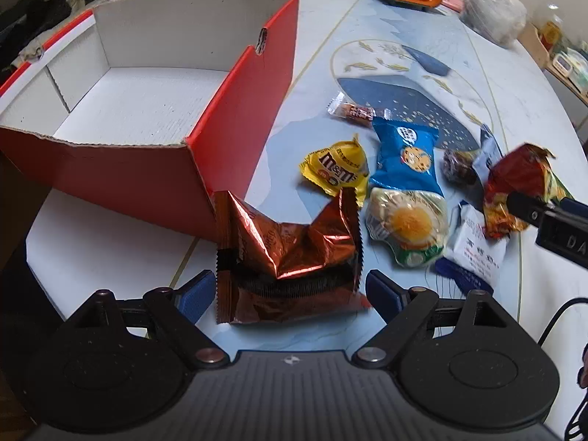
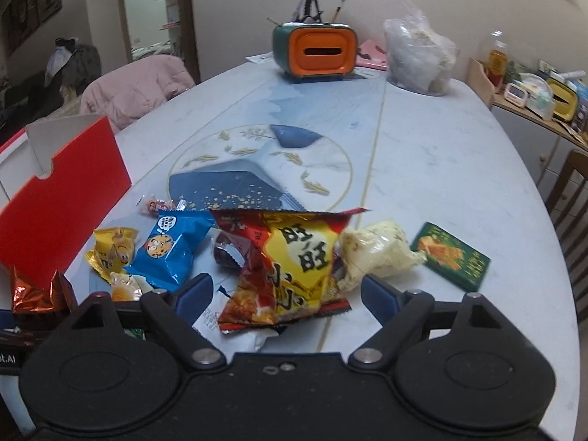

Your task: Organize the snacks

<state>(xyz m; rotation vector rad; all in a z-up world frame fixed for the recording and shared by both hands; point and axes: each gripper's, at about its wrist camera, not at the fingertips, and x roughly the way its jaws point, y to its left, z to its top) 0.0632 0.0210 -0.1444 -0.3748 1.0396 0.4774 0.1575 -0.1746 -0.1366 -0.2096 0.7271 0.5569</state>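
A crumpled copper foil packet (image 1: 290, 253) lies on the table beside the red box (image 1: 253, 103), whose white inside holds nothing. My left gripper (image 1: 288, 281) stands open around this packet, with a small gap at each blue pad. A red and yellow snack bag (image 2: 294, 264) rests on other snacks. My right gripper (image 2: 286, 281) is open around it, pads apart from its sides. In the left wrist view a right finger (image 1: 529, 209) shows in front of that bag (image 1: 514, 176). A yellow M&M's packet (image 1: 336, 171) and a blue cookie packet (image 1: 406, 158) lie between the two.
A clear egg-tart packet (image 1: 408, 228), a white sachet (image 1: 477, 246) and a small candy (image 1: 352, 110) lie near. A pale packet (image 2: 375, 253) and a green flat packet (image 2: 452, 257) sit right of the bag. An orange tissue box (image 2: 316, 51) and plastic bag (image 2: 419, 58) stand far back.
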